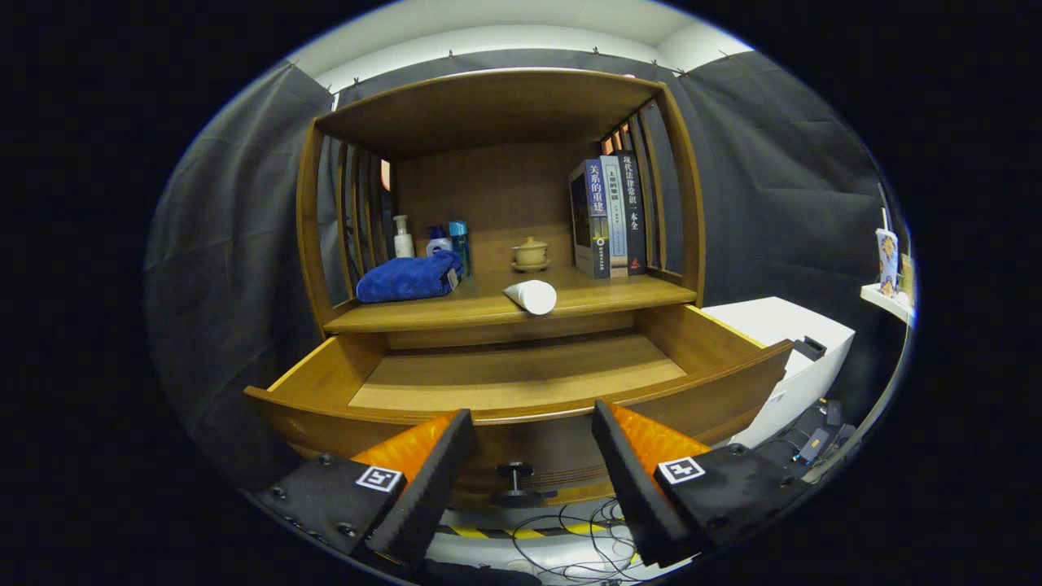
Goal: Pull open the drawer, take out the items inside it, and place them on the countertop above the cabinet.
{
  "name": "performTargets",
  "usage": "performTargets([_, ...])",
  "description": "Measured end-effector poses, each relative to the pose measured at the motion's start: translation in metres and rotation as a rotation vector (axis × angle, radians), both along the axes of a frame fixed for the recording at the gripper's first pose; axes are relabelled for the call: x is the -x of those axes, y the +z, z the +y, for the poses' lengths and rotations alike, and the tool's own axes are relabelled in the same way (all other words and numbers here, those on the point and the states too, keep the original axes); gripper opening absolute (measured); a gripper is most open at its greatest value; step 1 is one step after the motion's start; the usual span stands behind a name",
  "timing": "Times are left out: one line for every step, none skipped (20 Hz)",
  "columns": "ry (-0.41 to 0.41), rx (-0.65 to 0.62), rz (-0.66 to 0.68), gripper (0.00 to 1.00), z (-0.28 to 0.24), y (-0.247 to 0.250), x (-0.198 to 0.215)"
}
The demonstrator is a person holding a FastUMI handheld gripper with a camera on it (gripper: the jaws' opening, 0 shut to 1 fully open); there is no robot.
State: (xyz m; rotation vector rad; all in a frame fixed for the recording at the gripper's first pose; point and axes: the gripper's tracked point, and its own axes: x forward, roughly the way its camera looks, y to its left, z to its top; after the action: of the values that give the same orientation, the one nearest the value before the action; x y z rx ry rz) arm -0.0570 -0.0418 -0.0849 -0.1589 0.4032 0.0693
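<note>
Looking along the gripper (pixel 533 423) in its own view, we see the fingers spread wide, holding nothing, in front of the pulled-out drawer (pixel 521 382), whose knob (pixel 514 470) sits between them. We see bare drawer floor. On the countertop (pixel 496 305) above lie a white tube (pixel 531 296) and a blue towel (pixel 409 277), with bottles (pixel 431 238), a lidded cup (pixel 531 253) and books (pixel 609 215) behind.

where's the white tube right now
In the gripper view the white tube lies on its side near the countertop's front edge, between the blue towel and the books, beyond the open gripper.
</note>
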Motion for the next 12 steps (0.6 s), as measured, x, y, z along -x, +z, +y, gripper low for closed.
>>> performTargets([0.002, 0.004, -0.003, 0.98, -0.001, 0.001, -0.008])
performTargets([0.002, 0.012, -0.008, 0.98, 0.001, 0.000, -0.016])
performTargets([0.002, 0.022, -0.013, 0.98, 0.003, 0.000, -0.025])
performTargets([0.003, 0.024, -0.029, 0.99, 0.005, 0.002, -0.036])
performTargets([0.003, 0.032, -0.027, 0.99, 0.008, 0.000, -0.046])
performTargets([0.008, 0.053, -0.015, 0.99, 0.008, -0.001, -0.049])
performTargets([0.014, 0.071, -0.029, 0.98, 0.010, -0.001, -0.061])
performTargets([0.018, 0.097, -0.030, 0.98, 0.011, -0.002, -0.067])
performTargets([0.020, 0.110, -0.033, 0.98, 0.012, -0.002, -0.074])
performTargets([0.020, 0.115, -0.036, 0.98, 0.012, -0.002, -0.080])
performTargets([0.019, 0.114, -0.035, 0.97, 0.013, -0.003, -0.085])
performTargets([0.021, 0.112, -0.034, 0.97, 0.013, -0.005, -0.092])
